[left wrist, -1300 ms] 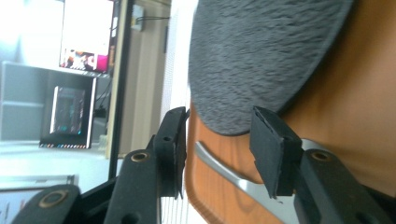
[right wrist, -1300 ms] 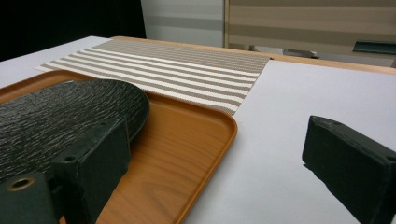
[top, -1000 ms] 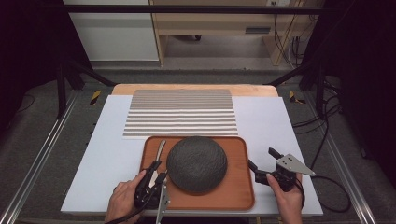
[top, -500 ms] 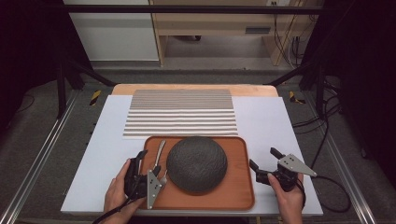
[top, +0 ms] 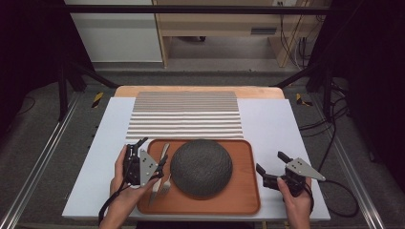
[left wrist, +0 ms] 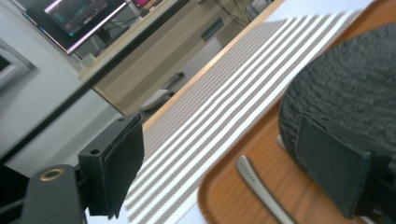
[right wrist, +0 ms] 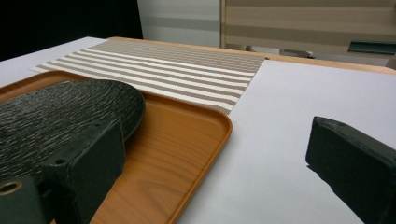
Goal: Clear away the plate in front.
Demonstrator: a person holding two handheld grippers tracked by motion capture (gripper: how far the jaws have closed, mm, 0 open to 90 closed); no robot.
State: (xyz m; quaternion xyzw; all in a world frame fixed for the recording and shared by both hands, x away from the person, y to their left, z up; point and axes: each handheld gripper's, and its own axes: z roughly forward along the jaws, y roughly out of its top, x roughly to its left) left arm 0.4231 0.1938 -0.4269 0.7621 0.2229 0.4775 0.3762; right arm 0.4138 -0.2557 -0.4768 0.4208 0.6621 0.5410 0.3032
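— Wooden tray [top: 246, 191] sits at the table's [top: 90, 191] near edge, the dark plate [top: 201, 167] upside down at its middle. Where's the cutlery?

— Fork [top: 165, 183] and knife [top: 160, 169] lie along the tray's left edge, under the left gripper [top: 152, 155].

— Its jaws?

— Just been opening; spread wide now, nothing between them.

— And the right gripper [top: 270, 168]?

— Beside the tray's right edge, jaws spread, empty.
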